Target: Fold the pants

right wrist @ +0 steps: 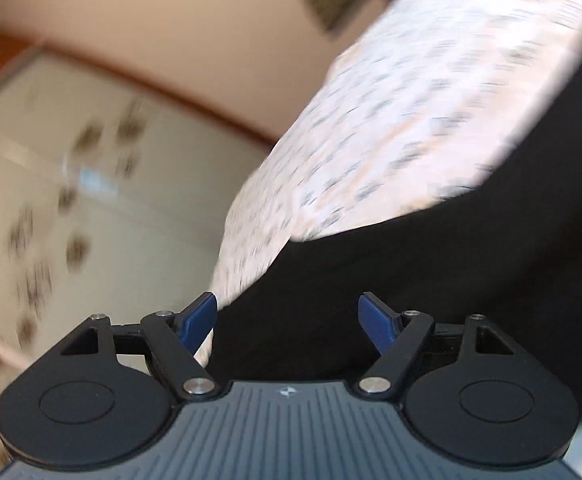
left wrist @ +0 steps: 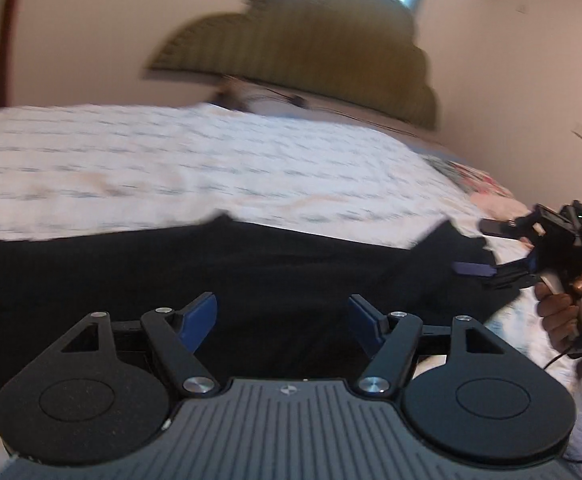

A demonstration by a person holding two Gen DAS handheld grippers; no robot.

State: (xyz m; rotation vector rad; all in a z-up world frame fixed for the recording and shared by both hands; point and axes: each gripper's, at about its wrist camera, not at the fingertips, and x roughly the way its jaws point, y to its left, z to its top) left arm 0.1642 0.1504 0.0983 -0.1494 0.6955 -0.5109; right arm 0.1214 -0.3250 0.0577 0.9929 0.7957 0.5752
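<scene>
Bed (left wrist: 211, 168) with patterned white sheet carries the black pants (left wrist: 251, 280) spread flat across its near side, left gripper (left wrist: 283, 322) over them with fingers wide apart and empty, right gripper (right wrist: 287, 324) at the pants' edge, fingers likewise spread, gripping nothing.

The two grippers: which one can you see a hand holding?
The right gripper, at the right edge of the left wrist view, with a hand around its handle. The left gripper shows only its open blue fingers over the black pants.
</scene>
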